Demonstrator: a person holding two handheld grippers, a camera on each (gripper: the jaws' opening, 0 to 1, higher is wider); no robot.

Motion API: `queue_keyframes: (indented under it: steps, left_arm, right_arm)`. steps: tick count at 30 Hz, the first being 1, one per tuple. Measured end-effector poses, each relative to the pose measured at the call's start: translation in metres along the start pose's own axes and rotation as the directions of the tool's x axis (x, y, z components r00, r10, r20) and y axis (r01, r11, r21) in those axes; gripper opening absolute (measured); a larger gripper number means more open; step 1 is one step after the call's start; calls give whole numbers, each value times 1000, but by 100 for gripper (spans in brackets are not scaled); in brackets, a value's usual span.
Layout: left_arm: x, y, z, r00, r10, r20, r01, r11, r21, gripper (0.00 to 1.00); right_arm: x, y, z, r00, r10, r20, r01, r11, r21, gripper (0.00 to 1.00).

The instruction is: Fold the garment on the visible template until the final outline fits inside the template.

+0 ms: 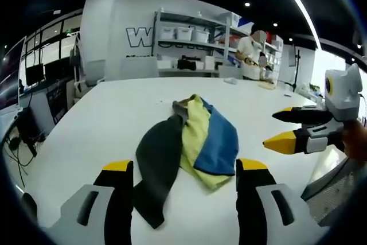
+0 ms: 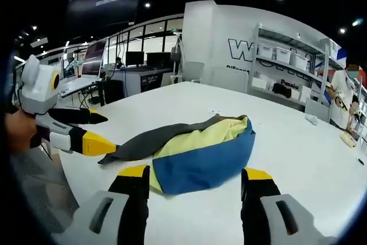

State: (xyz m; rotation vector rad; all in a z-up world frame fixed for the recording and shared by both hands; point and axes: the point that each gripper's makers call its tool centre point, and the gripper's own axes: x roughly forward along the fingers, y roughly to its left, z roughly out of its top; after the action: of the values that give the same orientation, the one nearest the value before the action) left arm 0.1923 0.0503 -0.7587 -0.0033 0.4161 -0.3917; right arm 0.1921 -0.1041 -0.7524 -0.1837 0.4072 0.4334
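Plainly, the garment (image 1: pixel 189 142) lies bunched on the white table (image 1: pixel 103 119), a grey, yellow and blue heap with its grey part trailing toward 7 o'clock in the left gripper view. No template outline is visible. The left gripper (image 1: pixel 182 170) hangs just short of the heap, jaws spread wide and empty, likely to straddle an edge. The right gripper (image 2: pixel 192 177) likewise stands wide open and empty before the blue fold, probably lined up for a paired grab.

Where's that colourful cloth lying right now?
The crumpled blue, yellow and dark grey garment lies on the white table, just ahead of both open grippers.
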Motion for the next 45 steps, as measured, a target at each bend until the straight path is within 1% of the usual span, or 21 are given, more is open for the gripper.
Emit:
queue_keyframes:
  steps: [3, 4, 7, 10, 12, 14, 17, 19, 20, 22, 23, 25, 27, 28, 30, 31, 34, 37, 39, 41, 45]
  left_arm:
    - [0, -1, 1, 1000, -3, 1, 3, 1000, 0, 67]
    - [0, -1, 1, 1000, -3, 0, 3, 1000, -1, 67]
    - [0, 0, 0, 1000, -4, -3, 4, 1000, -7, 66]
    - [0, -1, 1, 1000, -7, -2, 7, 1000, -12, 66]
    - [0, -1, 1, 1000, -10, -3, 10, 1000, -18, 66]
    - [0, -1, 1, 1000, -10, -3, 10, 1000, -18, 66]
    - [0, 0, 1, 1000, -7, -1, 7, 1000, -21, 67]
    - [-1, 0, 1, 1000, -7, 0, 7, 1000, -25, 67]
    - [-1, 1, 1, 1000, -7, 0, 7, 1000, -26, 67]
    - [-1, 1, 1, 1000, -7, 0, 7, 1000, -27, 67]
    - [-1, 1, 1, 1000, -8, 0, 8, 1000, -29, 66]
    - [-1, 1, 1, 1000, -8, -1, 8, 1000, -29, 66]
    - [-1, 1, 1, 1000, -8, 0, 8, 1000, -29, 66]
    - [-1, 1, 1, 1000, -7, -2, 7, 1000, -29, 66]
    - [-2, 1, 1, 1000, -8, -3, 8, 1000, -29, 66]
    - [-2, 1, 1, 1000, -7, -3, 7, 1000, -28, 66]
    - [-2, 2, 1, 1000, -5, -1, 5, 1000, -30, 67]
    - [-2, 3, 3, 1000, -1, 7, 1, 999, -34, 68]
    - [-2, 3, 4, 1000, -4, 15, 5, 999, -39, 69]
    - [-3, 3, 4, 1000, -5, 14, 5, 999, -33, 68]
    - [-2, 3, 3, 1000, -5, 7, 5, 999, -32, 68]
  right_arm:
    - [4, 12, -3, 999, 41, -26, -42, 999, -34, 50]
    - [5, 18, -3, 998, 61, -33, -62, 997, -45, 49]
    - [9, 28, 1, 996, 87, -36, -90, 993, -77, 46]
    - [13, 36, 2, 992, 116, -52, -122, 986, -111, 39]
    - [22, 40, 4, 988, 137, -75, -148, 975, -165, 36]
    - [28, 42, 5, 986, 144, -84, -157, 970, -183, 37]
    - [40, 50, 0, 978, 172, -117, -194, 957, -217, 34]
    - [47, 55, -5, 971, 190, -145, -221, 944, -245, 30]
    - [49, 56, -6, 969, 194, -151, -227, 941, -250, 25]
    - [57, 59, -12, 961, 209, -181, -253, 928, -272, 21]
    - [61, 60, -15, 957, 215, -195, -264, 924, -276, 20]
    - [68, 61, -18, 954, 219, -203, -273, 915, -298, 19]
    - [74, 63, -25, 947, 230, -224, -293, 906, -305, 16]
    - [78, 66, -34, 934, 241, -262, -317, 898, -305, 14]
    - [81, 68, -38, 932, 243, -270, -323, 893, -313, 12]
    - [85, 69, -42, 928, 246, -279, -332, 885, -326, 11]
    - [90, 71, -48, 921, 248, -301, -342, 883, -320, 12]
    - [95, 71, -49, 923, 243, -299, -338, 883, -325, 13]
    - [97, 72, -52, 919, 247, -307, -344, 884, -318, 12]
    - [100, 72, -56, 915, 244, -321, -347, 881, -321, 11]
    - [105, 72, -63, 910, 243, -336, -349, 885, -307, 10]
